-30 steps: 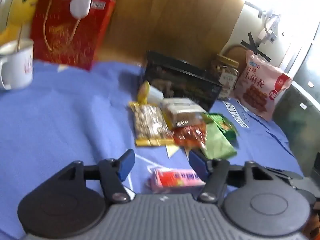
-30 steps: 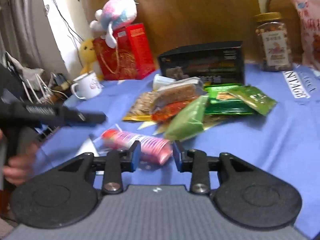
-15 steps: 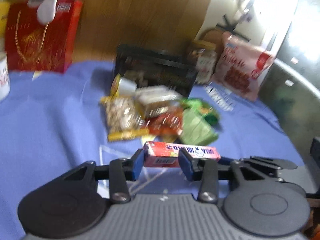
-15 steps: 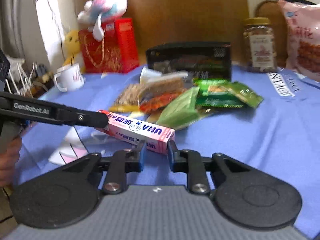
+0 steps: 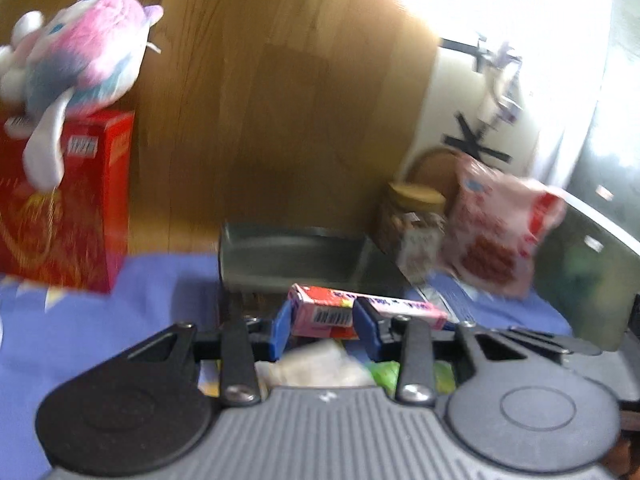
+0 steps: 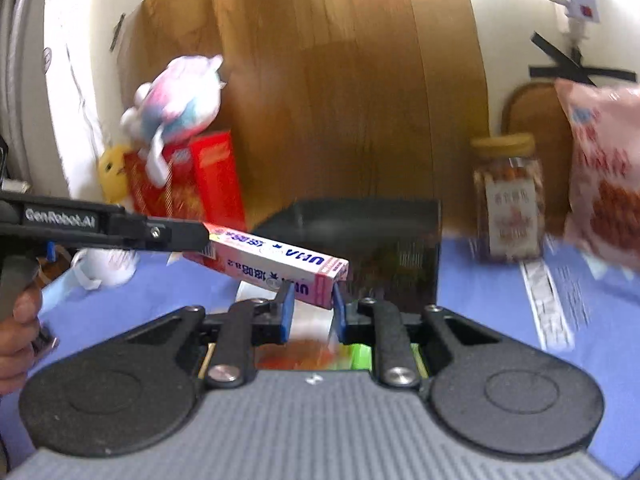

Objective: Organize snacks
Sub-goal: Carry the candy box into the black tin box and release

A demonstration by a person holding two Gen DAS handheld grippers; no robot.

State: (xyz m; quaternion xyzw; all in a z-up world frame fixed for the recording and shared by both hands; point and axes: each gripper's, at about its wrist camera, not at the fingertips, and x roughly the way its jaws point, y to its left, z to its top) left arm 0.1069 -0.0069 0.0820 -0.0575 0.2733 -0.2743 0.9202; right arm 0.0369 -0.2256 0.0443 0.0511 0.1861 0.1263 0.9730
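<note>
A long pink candy box [image 5: 324, 314] is held in the air by both grippers, one at each end. My left gripper [image 5: 325, 324] is shut on the barcode end. My right gripper [image 6: 311, 308] is shut on the other end of the pink candy box [image 6: 280, 266]; the left gripper [image 6: 176, 236] reaches in from the left in the right wrist view. A black open box [image 5: 292, 256] stands just beyond, also in the right wrist view [image 6: 360, 224]. Snack packets [image 6: 320, 354] lie below the fingers, mostly hidden.
A red gift box [image 5: 60, 216] with a plush toy [image 5: 76, 64] on top stands back left. A snack jar [image 6: 508, 196] and a pink snack bag [image 6: 604, 176] stand back right. A white mug [image 6: 108, 268] sits left. Blue cloth [image 6: 500, 300] covers the table.
Both grippers closed on the pink candy box and lifted it off the cloth, carrying it up and toward the black box. The snack pile has dropped below the fingers.
</note>
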